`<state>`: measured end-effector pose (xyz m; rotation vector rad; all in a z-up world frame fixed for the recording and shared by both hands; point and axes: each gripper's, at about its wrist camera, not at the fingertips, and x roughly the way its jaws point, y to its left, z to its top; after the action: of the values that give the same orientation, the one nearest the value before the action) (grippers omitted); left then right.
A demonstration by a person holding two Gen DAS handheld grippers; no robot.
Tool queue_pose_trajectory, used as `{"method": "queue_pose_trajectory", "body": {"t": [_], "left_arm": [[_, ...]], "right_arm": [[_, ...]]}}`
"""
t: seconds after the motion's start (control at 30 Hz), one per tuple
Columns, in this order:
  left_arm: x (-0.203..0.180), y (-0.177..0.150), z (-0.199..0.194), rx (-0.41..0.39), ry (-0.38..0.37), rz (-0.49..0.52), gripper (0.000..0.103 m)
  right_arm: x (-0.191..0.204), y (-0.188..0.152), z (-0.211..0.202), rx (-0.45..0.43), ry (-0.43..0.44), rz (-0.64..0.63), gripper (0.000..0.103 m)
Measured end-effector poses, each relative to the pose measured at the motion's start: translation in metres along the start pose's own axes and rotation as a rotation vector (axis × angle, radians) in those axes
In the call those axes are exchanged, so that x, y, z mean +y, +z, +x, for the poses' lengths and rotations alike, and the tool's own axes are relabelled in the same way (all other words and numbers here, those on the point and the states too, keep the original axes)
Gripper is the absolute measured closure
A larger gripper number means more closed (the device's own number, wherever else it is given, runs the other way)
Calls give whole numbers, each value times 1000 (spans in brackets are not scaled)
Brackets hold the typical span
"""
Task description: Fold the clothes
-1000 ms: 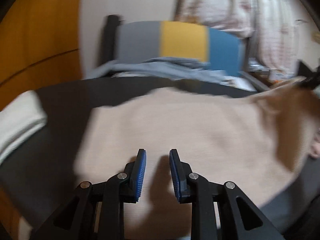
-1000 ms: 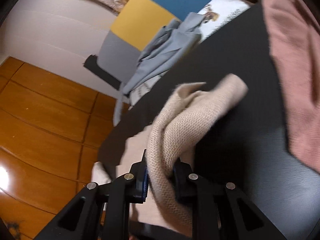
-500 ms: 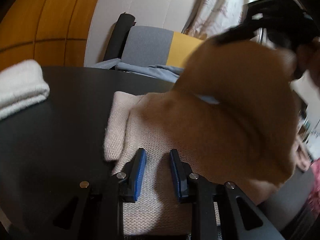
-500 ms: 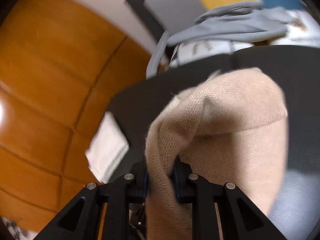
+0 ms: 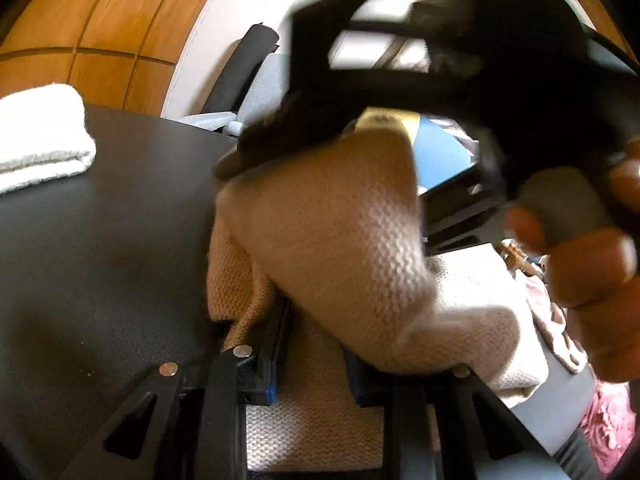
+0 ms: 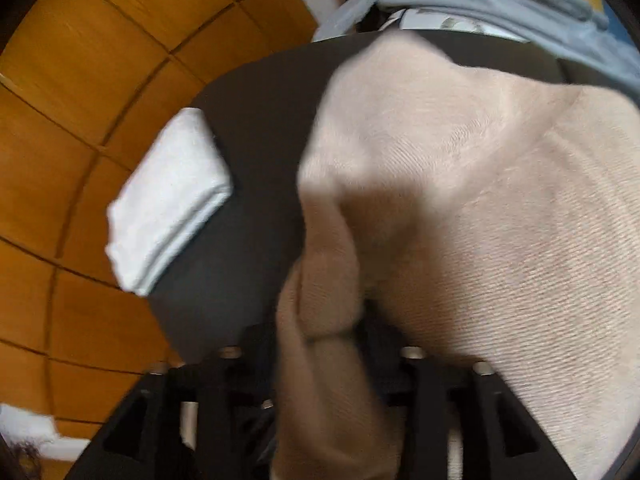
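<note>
Right claw [image 6: 320, 356] clamping beige sweater [image 6: 500, 208], now carried over the parted left claw [image 5: 316, 356], nearer than before

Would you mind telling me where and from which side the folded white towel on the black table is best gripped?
Probably across the folded white towel's rounded fold edge, approaching from the bare black table beside the beige sweater. That edge binds all layers together; its stacked open edges would likely separate.

Home: wooden floor [image 6: 60, 128], laundry-draped chair [image 6: 500, 4]
</note>
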<state>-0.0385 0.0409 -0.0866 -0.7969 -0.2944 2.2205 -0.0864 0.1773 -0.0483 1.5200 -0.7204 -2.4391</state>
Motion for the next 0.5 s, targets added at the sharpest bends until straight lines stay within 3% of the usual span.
{"method": "queue_pose_trajectory", "body": {"t": [0.17, 0.37, 0.5], "left_arm": [[22, 2, -8, -8, -91, -147, 79], [55, -4, -31, -46, -175, -385, 79], [69, -6, -50, -86, -230, -529, 68]], "right_arm": [[-13, -16, -53, -167, 57, -8, 46], [-56, -66, -99, -285, -89, -74, 46], [-67, -110, -111, -306, -171, -202, 46]]}}
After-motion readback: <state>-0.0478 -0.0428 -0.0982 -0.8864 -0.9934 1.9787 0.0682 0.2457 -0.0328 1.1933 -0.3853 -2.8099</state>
